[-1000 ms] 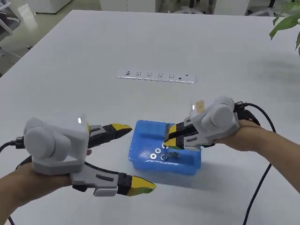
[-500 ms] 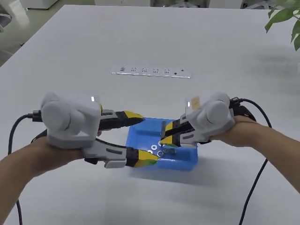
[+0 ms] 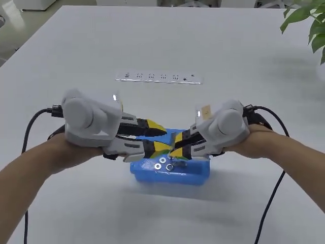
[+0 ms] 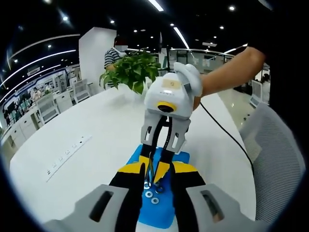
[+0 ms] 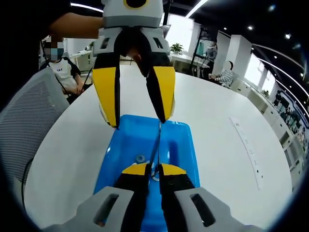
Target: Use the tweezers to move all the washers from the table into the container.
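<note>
Left tool (image 3: 165, 139), right tool (image 3: 175, 151) over blue container (image 3: 195, 173), washers (image 3: 162, 161) inside, power strip (image 3: 158, 77) beyond

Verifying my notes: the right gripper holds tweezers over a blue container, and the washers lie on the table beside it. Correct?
Not quite. The washers lie inside the blue container, not beside it, as the head view shows. The rest holds: the right gripper holds the tweezers over the container.

white table (image 3: 244, 51) | power strip (image 3: 158, 78) mid-table | plant (image 3: 297, 15) far right | mesh chair (image 5: 29, 130) | ceiling strip lights (image 4: 155, 5)
</note>
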Demonstrator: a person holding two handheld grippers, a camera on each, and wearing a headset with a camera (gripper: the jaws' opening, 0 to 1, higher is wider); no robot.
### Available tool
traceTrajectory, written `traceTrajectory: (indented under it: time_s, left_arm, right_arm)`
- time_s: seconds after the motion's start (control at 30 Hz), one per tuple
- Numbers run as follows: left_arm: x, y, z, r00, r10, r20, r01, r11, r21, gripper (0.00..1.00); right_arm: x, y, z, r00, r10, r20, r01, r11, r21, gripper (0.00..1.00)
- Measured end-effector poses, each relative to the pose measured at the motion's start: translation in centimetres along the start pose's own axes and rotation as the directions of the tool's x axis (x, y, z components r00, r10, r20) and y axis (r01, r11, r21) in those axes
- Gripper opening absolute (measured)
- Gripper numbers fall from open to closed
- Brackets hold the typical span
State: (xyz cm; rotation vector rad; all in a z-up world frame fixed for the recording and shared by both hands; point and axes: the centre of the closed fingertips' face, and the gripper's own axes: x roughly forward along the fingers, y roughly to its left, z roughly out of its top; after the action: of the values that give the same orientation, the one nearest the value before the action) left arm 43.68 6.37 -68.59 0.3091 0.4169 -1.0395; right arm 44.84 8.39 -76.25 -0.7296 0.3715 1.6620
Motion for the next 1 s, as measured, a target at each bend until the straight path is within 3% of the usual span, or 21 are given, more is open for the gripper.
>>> traceTrajectory:
  time_s: [0.47, 1.0]
  left_arm:
    - [1.2, 0.5, 0.4, 0.9995, -0.02, -0.026, 0.022, 0.997, 0.075, 0.07]
    - [0.9, 0.7, 0.5, 0.9989, -0.017, -0.044, 0.021, 0.995, 0.099, 0.05]
  right_arm:
    - [0.0, 0.1, 0.0, 1.0, 0.004, -0.003, -0.004, 1.0, -0.01, 0.1]
    - [-0.2, 0.1, 0.3, 0.9999, 0.001, -0.011, -0.002, 1.0, -0.026, 0.12]
